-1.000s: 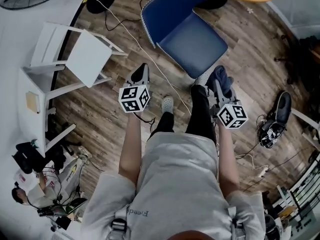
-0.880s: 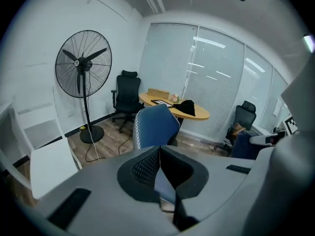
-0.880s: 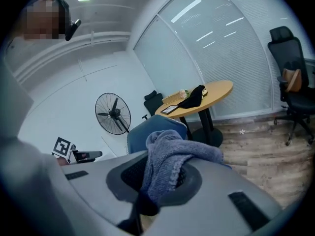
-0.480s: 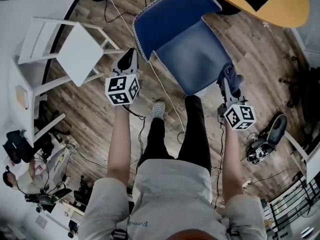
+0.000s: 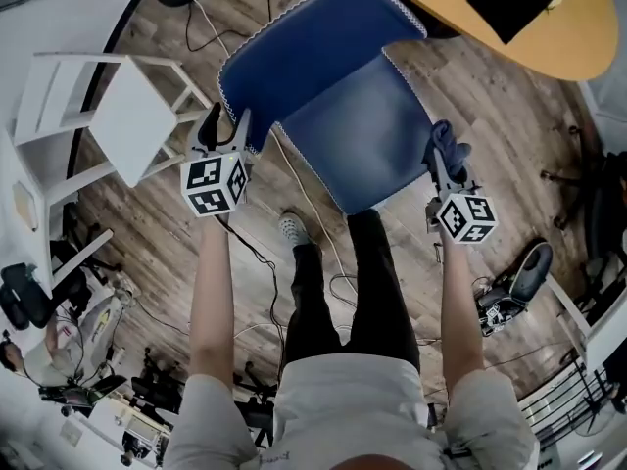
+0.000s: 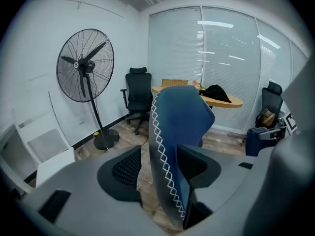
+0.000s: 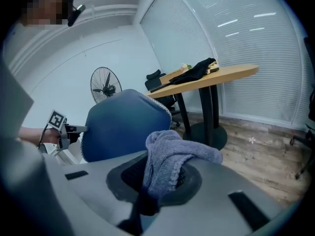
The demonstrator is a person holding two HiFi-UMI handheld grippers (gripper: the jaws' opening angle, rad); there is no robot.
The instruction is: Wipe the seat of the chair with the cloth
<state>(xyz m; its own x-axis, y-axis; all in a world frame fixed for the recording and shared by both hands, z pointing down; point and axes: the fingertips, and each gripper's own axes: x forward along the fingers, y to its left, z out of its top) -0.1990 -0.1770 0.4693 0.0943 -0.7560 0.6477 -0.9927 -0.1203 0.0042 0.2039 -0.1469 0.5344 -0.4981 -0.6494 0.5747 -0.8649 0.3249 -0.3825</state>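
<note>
The left hand-held gripper (image 5: pixel 223 130) is opening its jaws, with the edge of the blue chair (image 5: pixel 323 86) backrest (image 6: pixel 179 146) between them. The right hand-held gripper (image 5: pixel 438 164) clamps the cloth (image 5: pixel 447 143) by the seat (image 5: pixel 358 145) edge.

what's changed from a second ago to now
The left gripper has moved forward to the blue backrest. Its jaws are opening with the backrest's edge between them, and they are not pressing on it. The right gripper has moved forward to the right edge of the seat. Unchanged: the cloth is still clamped in the right gripper.
</note>
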